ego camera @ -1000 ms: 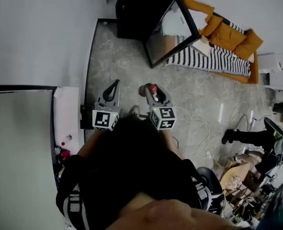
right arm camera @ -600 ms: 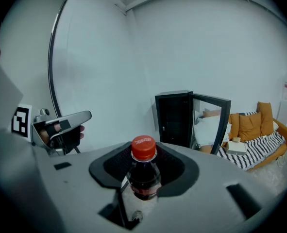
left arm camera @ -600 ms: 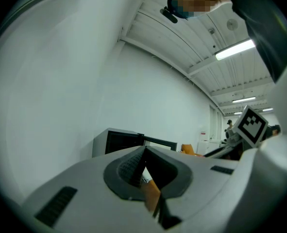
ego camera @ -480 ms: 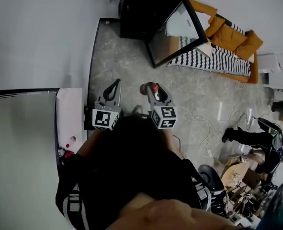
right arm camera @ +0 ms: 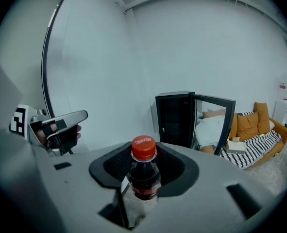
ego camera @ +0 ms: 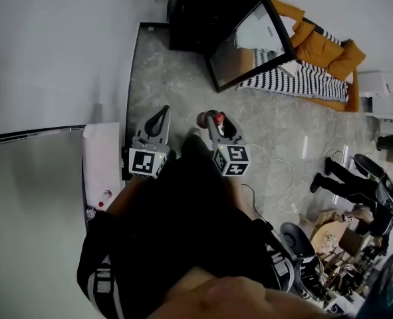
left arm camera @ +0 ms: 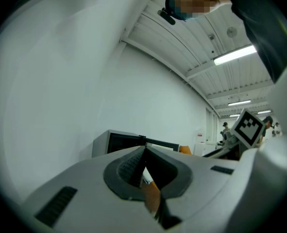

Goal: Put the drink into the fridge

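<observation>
Red-capped dark cola bottle (right arm camera: 143, 176) sits clamped in the right gripper (right arm camera: 144, 161), well short of the open black fridge (right arm camera: 175, 119) (placing remains); left gripper (left arm camera: 144, 153) closed, empty.

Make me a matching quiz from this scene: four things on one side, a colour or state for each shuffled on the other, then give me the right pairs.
Things:
1. bottle
2. fridge door
3. left tongs
4. sofa

States:
A. shut, nothing between them
B. orange
C. held by the right tongs
D. standing open

Pairs: 1-C, 2-D, 3-A, 4-B
</observation>
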